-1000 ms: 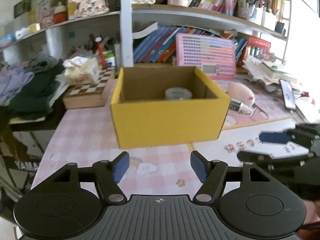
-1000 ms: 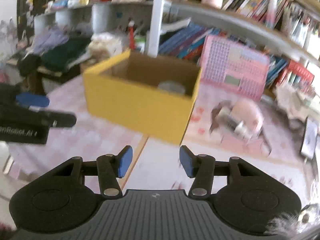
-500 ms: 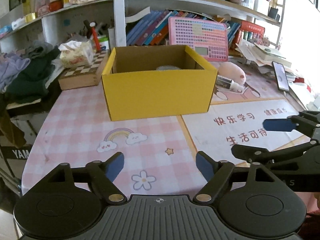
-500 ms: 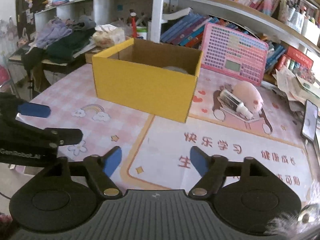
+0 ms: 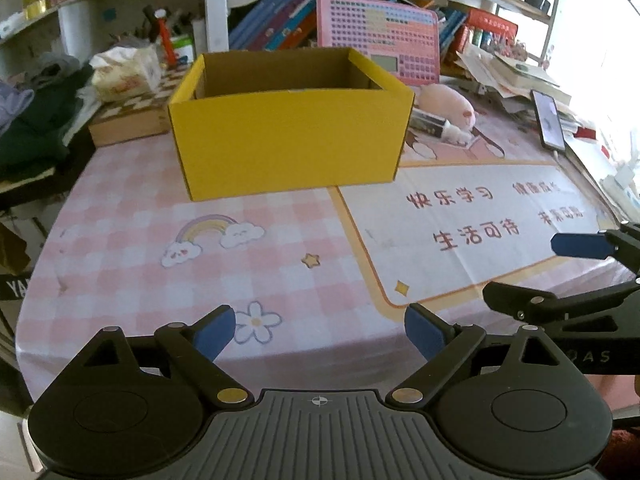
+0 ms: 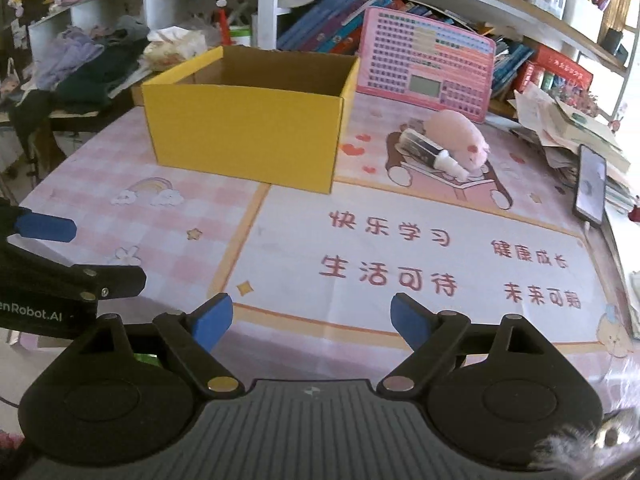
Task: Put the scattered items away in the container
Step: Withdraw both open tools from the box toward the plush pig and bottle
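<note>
Pink checked mat (image 5: 120, 216) under you; both your left gripper (image 5: 320, 332) and right gripper (image 6: 311, 320) are opening wide, empty, yellow box (image 5: 288, 136) ahead.

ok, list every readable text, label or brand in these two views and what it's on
"快乐学习", "生活可待", "健康成长", "未来可期": red print on the table mat.
"enRobot.AI", start cut off by the frame edge: white print on the left gripper body.
"OAS", partial: right gripper body.
"YA", cut off: dark object at the left edge.
Book spines, pink keypad board, phone screen: too small or blurred.
</note>
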Demonstrator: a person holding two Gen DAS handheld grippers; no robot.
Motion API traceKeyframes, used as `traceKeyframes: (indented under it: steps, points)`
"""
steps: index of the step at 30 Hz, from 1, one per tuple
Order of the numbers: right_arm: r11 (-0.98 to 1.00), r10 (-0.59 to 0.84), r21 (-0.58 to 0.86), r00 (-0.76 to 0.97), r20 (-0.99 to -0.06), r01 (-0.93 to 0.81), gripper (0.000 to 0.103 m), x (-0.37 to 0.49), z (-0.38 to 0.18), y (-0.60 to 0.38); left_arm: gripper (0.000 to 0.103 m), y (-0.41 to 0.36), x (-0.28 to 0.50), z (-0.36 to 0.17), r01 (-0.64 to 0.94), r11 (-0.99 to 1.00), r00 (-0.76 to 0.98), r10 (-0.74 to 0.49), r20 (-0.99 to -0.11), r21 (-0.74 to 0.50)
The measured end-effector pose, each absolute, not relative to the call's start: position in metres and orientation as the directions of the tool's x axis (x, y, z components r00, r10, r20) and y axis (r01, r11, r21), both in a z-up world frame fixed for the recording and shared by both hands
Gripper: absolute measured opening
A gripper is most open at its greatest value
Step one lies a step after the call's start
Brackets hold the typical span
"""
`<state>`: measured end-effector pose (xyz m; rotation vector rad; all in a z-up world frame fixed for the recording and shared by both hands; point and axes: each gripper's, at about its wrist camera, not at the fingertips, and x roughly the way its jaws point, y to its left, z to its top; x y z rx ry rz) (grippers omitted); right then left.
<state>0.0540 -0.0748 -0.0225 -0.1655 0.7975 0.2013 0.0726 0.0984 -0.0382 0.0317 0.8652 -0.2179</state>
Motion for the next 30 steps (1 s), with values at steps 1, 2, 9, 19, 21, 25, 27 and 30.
traceKeyframes:
  steps: [1, 2, 9, 19, 21, 25, 27, 30]
  points:
    - [0.969, 0.107, -0.079, 0.684, -0.721, -0.234, 0.086, 0.054, -0.022, -0.076, 0.094, 0.097, 0.073, -0.040, 0.208, 0.976, 0.620, -0.181, -0.764, -0.062]
    - [0.970, 0.099, -0.083, 0.685, -0.722, -0.227, 0.086, 0.054, -0.022, -0.077, 0.094, 0.095, 0.074, -0.042, 0.216, 0.974, 0.610, -0.184, -0.771, -0.062]
    - [0.979, 0.060, -0.091, 0.686, -0.725, -0.181, 0.086, 0.056, -0.025, -0.089, 0.094, 0.077, 0.080, -0.046, 0.287, 0.956, 0.579, -0.223, -0.784, -0.060]
    - [0.986, 0.029, -0.092, 0.683, -0.730, -0.139, 0.086, 0.067, -0.026, -0.113, 0.094, 0.051, 0.097, -0.045, 0.345, 0.935, 0.564, -0.273, -0.780, -0.078]
    - [0.987, 0.021, -0.093, 0.681, -0.732, -0.131, 0.086, 0.070, -0.027, -0.119, 0.094, 0.045, 0.102, -0.045, 0.352, 0.933, 0.558, -0.278, -0.782, -0.080]
    - [0.989, 0.003, -0.099, 0.680, -0.733, -0.110, 0.087, 0.077, -0.027, -0.133, 0.094, 0.029, 0.112, -0.046, 0.372, 0.925, 0.544, -0.290, -0.787, -0.084]
    - [0.990, -0.006, -0.100, 0.677, -0.735, -0.099, 0.087, 0.080, -0.028, -0.141, 0.094, 0.021, 0.117, -0.046, 0.382, 0.921, 0.539, -0.295, -0.789, -0.083]
    - [0.992, -0.020, -0.100, 0.674, -0.739, -0.080, 0.087, 0.086, -0.030, -0.154, 0.094, 0.008, 0.124, -0.047, 0.397, 0.914, 0.533, -0.305, -0.789, -0.085]
